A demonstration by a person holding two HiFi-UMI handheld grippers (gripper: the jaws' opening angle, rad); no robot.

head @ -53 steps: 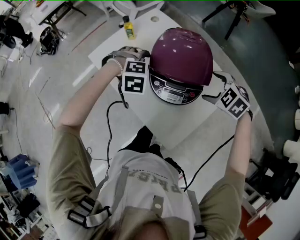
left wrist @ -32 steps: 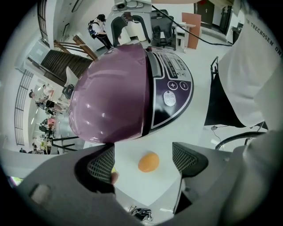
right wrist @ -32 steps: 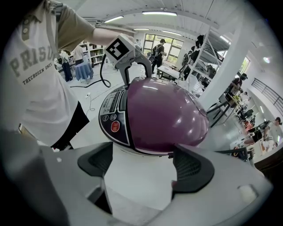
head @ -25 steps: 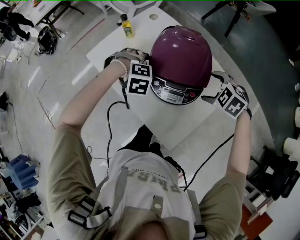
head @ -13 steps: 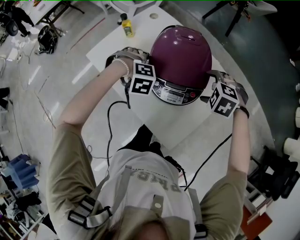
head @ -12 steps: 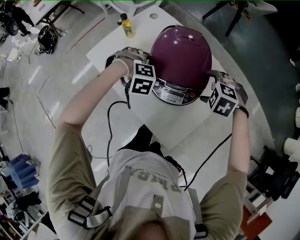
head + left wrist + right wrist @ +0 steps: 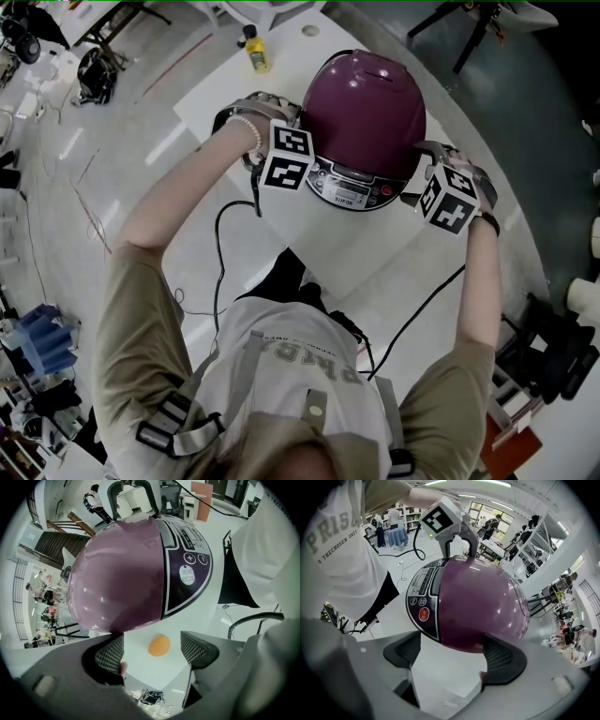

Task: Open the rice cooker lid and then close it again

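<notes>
The table bears the rice cooker, which stands with its lid down, so the opening step looks not yet begun. The left gripper is at the cooker's left flank and the right gripper at its right flank. Both claws are released, jaws spread with nothing clamped. Next, I judge, one gripper must find and press the lid catch while the other steadies the body. Where that catch sits is unclear. The control panel on the cooker's near face shows only small buttons, the cooker's far side is hidden, and the yellow bottle beyond the cooker is too small to read.
</notes>
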